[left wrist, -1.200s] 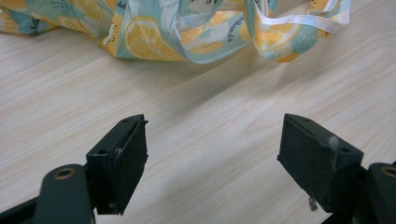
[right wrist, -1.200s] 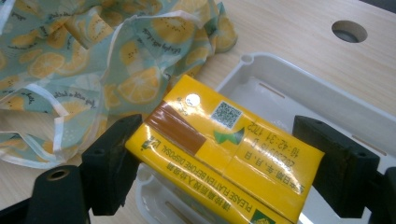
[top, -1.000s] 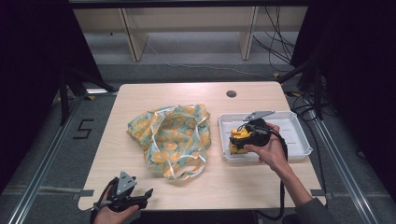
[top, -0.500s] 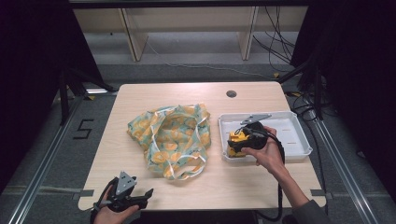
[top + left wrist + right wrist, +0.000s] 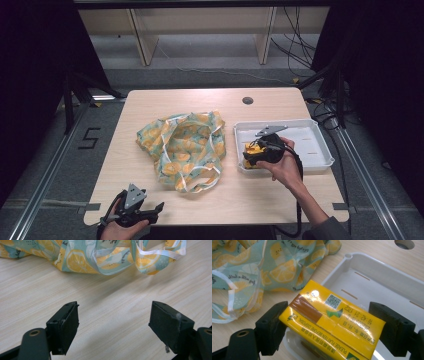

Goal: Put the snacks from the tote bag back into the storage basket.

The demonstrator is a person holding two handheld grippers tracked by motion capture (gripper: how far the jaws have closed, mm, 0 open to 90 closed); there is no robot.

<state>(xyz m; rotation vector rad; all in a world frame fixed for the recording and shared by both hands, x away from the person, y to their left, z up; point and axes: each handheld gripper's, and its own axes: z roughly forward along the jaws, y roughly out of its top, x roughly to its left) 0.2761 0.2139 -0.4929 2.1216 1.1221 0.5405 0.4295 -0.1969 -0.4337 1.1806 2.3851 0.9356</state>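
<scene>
The cloth bag (image 5: pixel 182 147) is laid mid-table, the tray (image 5: pixel 305 137) is set just right of it, and a carton (image 5: pixel 253 150) is held at the tray's left end.

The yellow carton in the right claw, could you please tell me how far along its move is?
Done: the right claw is clamped on the yellow carton at the white tray's near-left corner. In hand: the carton sits above the tray rim, toward the lemon-print bag. Left: probably placing it in the bag; the left claw is open, holding nothing, short of the bag.
</scene>
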